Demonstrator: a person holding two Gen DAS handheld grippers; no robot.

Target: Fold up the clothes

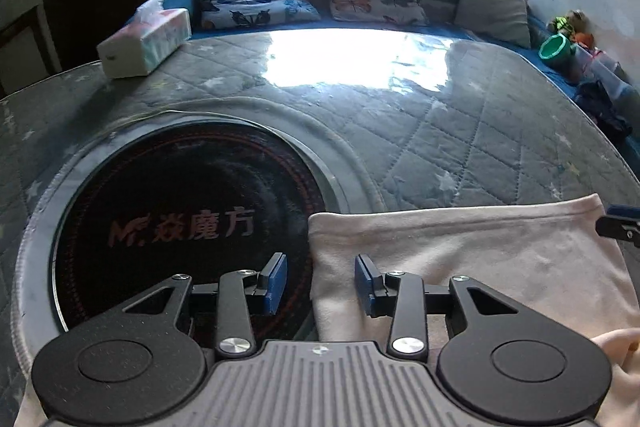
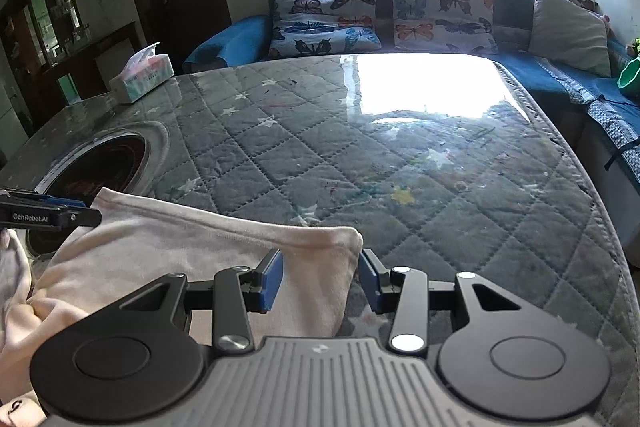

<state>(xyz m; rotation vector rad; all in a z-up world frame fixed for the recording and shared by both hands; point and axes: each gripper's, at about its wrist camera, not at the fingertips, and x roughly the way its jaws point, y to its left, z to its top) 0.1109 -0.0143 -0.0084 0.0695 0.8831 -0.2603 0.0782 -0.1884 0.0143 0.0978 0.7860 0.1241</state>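
A pale pink garment [image 1: 472, 259] lies on the quilted table [image 1: 440, 131] near its near edge, long axis running along that edge, one end overlapping the round black hotplate [image 1: 180, 219]. Left gripper [image 1: 321, 281] and right gripper [image 2: 321, 279] hover with jaws apart, each astride a garment corner, gripping nothing.

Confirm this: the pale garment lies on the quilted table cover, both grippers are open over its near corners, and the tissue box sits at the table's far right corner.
Wrong side: the tissue box sits at the far left corner, as the right wrist view shows. The rest holds: pale garment on the quilted table cover, left gripper and right gripper open.
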